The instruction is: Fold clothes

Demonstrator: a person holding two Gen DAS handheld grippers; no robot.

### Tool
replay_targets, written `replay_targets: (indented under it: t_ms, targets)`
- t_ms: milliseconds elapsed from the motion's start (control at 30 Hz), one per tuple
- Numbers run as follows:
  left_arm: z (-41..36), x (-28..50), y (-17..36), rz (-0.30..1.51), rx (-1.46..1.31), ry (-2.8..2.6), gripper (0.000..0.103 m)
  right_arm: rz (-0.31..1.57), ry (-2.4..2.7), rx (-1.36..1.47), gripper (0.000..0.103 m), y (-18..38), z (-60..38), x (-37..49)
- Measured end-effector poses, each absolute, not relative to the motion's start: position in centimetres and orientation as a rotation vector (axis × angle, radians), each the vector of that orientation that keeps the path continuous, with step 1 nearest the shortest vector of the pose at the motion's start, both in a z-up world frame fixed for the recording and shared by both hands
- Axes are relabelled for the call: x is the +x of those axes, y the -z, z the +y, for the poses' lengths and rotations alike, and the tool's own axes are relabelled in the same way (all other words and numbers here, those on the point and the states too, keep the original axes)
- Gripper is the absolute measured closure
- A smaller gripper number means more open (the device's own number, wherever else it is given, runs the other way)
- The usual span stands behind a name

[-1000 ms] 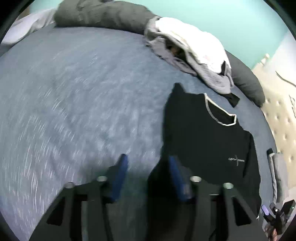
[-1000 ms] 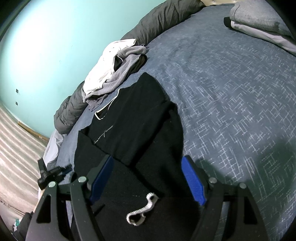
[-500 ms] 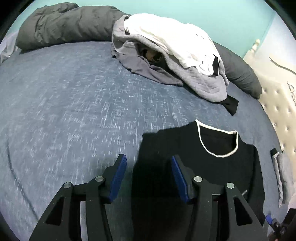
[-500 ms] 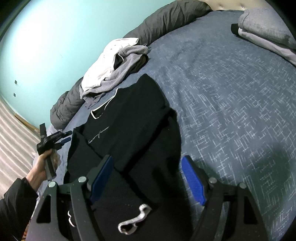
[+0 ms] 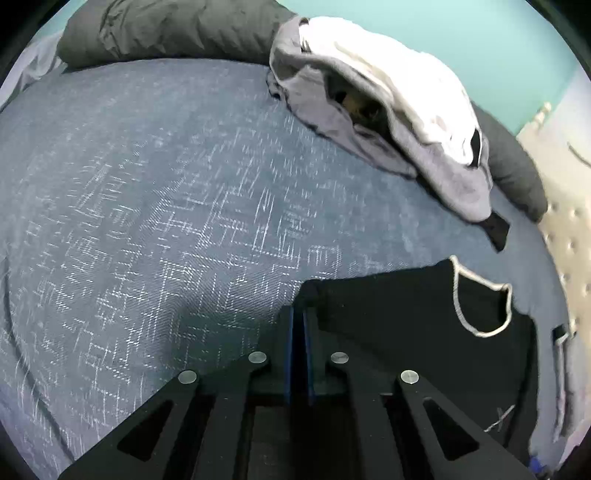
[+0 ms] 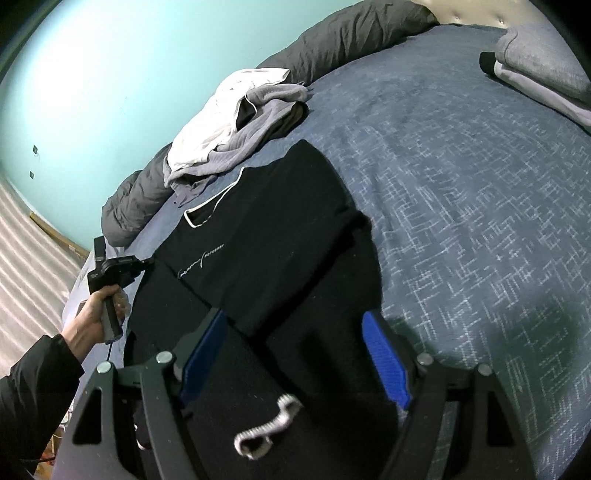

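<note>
In the left wrist view, the blue-grey bedspread (image 5: 155, 206) fills the left half; a dark grey duvet (image 5: 177, 33) is bunched along its far edge; right of that lies a heap of grey and white clothes (image 5: 388, 107); low at centre the left gripper (image 5: 298, 325) has its blue pads pressed together, pinching the edge of the black sweatshirt (image 5: 406, 314), which spreads rightward over the bedspread with its white-trimmed neckline (image 5: 476, 302) toward the tufted headboard (image 5: 569, 236).

In the right wrist view, the person's left hand (image 6: 94, 317) grips the handle of the left gripper at the left edge, beside the sweatshirt; the black sweatshirt (image 6: 266, 236) lies flat in the middle, one side folded over, small white lettering on the chest; the right gripper (image 6: 291, 354) hovers over its near part with blue pads wide apart, holding nothing; a white drawcord (image 6: 266, 428) lies between its arms on black fabric; folded grey clothes (image 6: 543, 70) sit at the far right.
</note>
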State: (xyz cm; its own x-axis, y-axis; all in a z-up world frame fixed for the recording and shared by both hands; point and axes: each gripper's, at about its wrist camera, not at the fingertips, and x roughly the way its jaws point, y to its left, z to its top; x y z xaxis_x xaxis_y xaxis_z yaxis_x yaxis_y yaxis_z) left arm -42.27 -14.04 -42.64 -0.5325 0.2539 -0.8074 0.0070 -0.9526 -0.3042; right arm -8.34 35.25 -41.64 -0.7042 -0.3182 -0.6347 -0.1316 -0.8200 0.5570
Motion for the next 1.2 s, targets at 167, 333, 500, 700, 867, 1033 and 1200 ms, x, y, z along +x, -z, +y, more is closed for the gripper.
replay_targets:
  t_ms: [167, 333, 500, 700, 867, 1033, 1200]
  targets:
    - [-14.3, -42.5, 42.1, -0.399, -1.466, -2.601, 0.093, -0.891, 2.660, 1.161, 0.026, 41.6, 35.3, -8.4]
    - [-15.7, -40.8, 39.7, -0.418, -1.384, -2.663, 0.088, -0.900, 2.658, 1.147, 0.026, 41.4, 35.4, -8.3]
    - [-14.7, -40.1, 39.9, -0.306, -1.357, -2.645, 0.088, -0.905, 2.653, 1.145, 0.026, 41.5, 35.2, -8.2]
    - [-13.8, -41.0, 42.7, -0.242, -1.451, -2.641, 0.087, -0.893, 2.646, 1.147, 0.026, 41.5, 35.1, -8.3]
    - [-14.7, -40.0, 41.3, -0.296, -1.432, -2.668, 0.087, -0.915, 2.649, 1.147, 0.026, 41.6, 35.4, -8.5]
    - [-15.6, -35.3, 40.0, -0.303, -1.467, -2.605, 0.072, -0.933, 2.643, 1.135, 0.026, 41.5, 35.4, -8.4]
    - [-16.5, -27.9, 39.7, -0.289, -1.488, -2.566, 0.069, -0.938, 2.640, 1.135, 0.026, 41.5, 35.2, -7.9]
